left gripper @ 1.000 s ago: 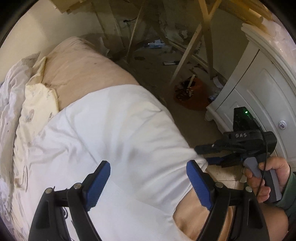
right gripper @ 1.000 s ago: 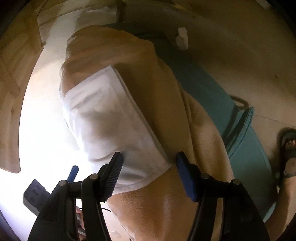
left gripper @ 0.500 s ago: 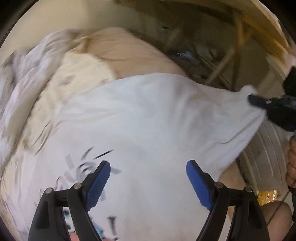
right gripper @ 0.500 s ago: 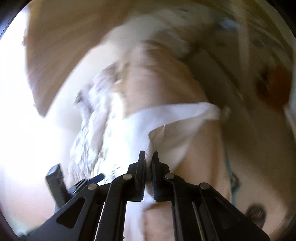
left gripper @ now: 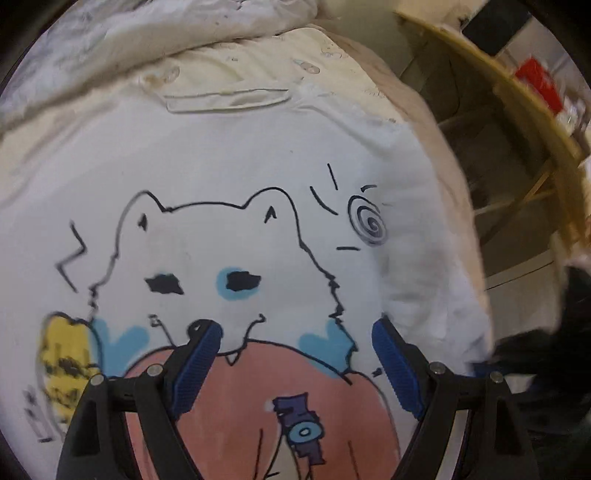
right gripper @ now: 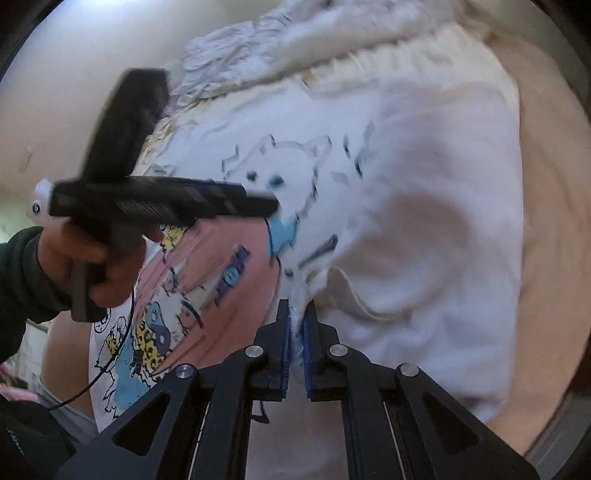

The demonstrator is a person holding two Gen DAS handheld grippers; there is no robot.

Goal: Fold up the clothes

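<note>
A white T-shirt (left gripper: pixel 258 155) with a cartoon animal print in pink, blue and yellow lies spread on the bed, print side up. My left gripper (left gripper: pixel 297 354) hovers open above the print, with only flat cloth seen between its blue pads. The right gripper (right gripper: pixel 295 325) is shut on a bunched edge of the same T-shirt (right gripper: pixel 424 229), lifting it so that a fold hangs over the shirt's right half. From the right wrist view, the left gripper (right gripper: pixel 258 205) shows side-on at the left, held by a hand (right gripper: pixel 96 258) in a dark sleeve.
A crumpled cream blanket (left gripper: pixel 192 33) lies past the shirt's collar. The beige bedsheet (right gripper: pixel 546 206) runs along the right, with the bed's edge beyond it. Wooden shelving (left gripper: pixel 517 122) stands past the bed at the right.
The right gripper has shut on the shirt's edge and lifted it up and over. The shirt has been turned print side up. My left gripper has swung across over the print, still open.
</note>
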